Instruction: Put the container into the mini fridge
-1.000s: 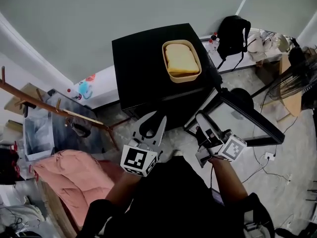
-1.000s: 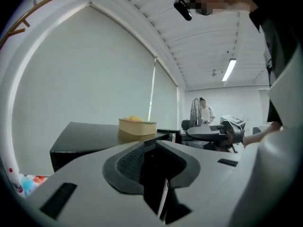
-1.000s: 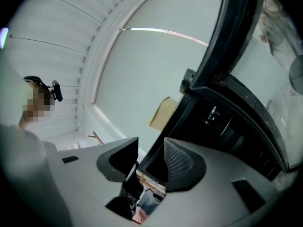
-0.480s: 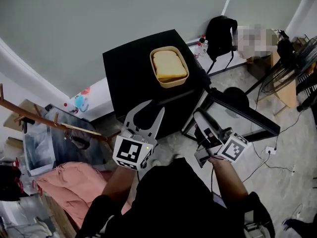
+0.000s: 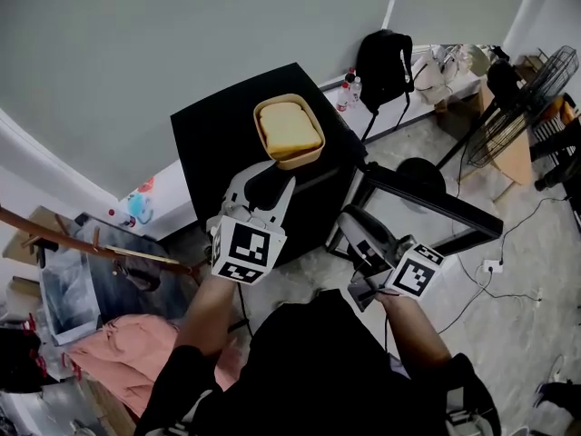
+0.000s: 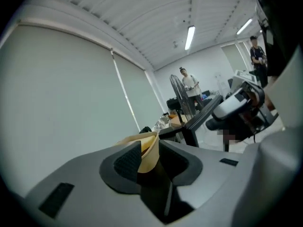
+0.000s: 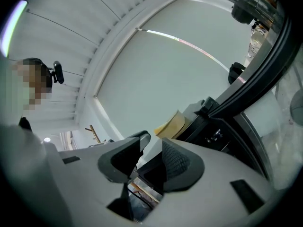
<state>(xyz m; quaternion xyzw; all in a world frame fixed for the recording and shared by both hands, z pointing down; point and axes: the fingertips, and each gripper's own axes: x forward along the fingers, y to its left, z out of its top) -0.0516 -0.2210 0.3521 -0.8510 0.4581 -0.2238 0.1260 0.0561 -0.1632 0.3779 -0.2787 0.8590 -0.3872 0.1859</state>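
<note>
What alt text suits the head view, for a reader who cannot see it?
A tan container sits on a black mini fridge whose door stands open. The person's left gripper, empty jaws just opening, points at the container; the right gripper, empty jaws just closing, hangs by the door.

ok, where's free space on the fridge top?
On the fridge top the left half is bare, from the container to the left edge, plus a strip behind it toward the wall. Crowded: front right corner, container by the open door.
</note>
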